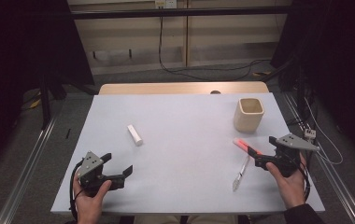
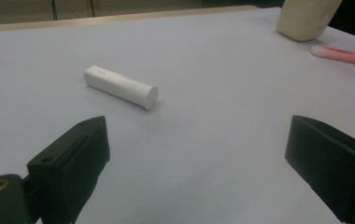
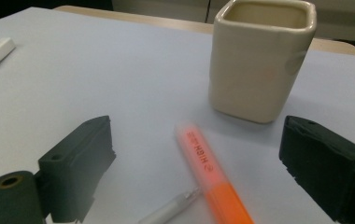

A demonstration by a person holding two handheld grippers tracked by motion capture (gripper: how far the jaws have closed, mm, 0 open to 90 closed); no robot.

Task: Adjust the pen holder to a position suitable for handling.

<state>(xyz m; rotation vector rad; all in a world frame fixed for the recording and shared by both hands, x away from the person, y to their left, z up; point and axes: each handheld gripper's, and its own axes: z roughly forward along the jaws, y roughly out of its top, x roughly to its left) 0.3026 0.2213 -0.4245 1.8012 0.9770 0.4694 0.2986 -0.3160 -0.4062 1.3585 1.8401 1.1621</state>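
Highlighter [image 3: 208, 170], pink-bodied with an orange cap, lies flat on the bench [image 1: 185, 140] on the person's right, just in front of a cream square-sided cup [image 1: 249, 114] and just ahead of the right tongs [image 1: 265, 150]. In the right gripper view it runs between the two black jaws, which stand spread wide with nothing in them, its capped end pointing back toward the camera. A slim silvery-white pen [image 1: 241, 173] lies next to it, its tip meeting the highlighter near the cap.

By my reading the step in hand is the approach to a pick-up: the right tongs are lined up on the highlighter but not yet down around it. The next move calls for lowering the jaws to either side of the barrel, clear of the pen, and closing across its narrow width.

The left tongs [image 1: 118, 166] hover low over the bench on the other side, jaws likewise spread and empty, facing a short white cylinder [image 2: 120, 87] that rests on its side some way ahead.

The highlighter's plastic looks smooth and slightly translucent, with printed lettering along the barrel. The cup seems glazed ceramic, matte-glossy, with rounded corners and a thick rim. The white stick is flat-ended and chalky to the eye. The bench top is a plain, pale, even sheet.
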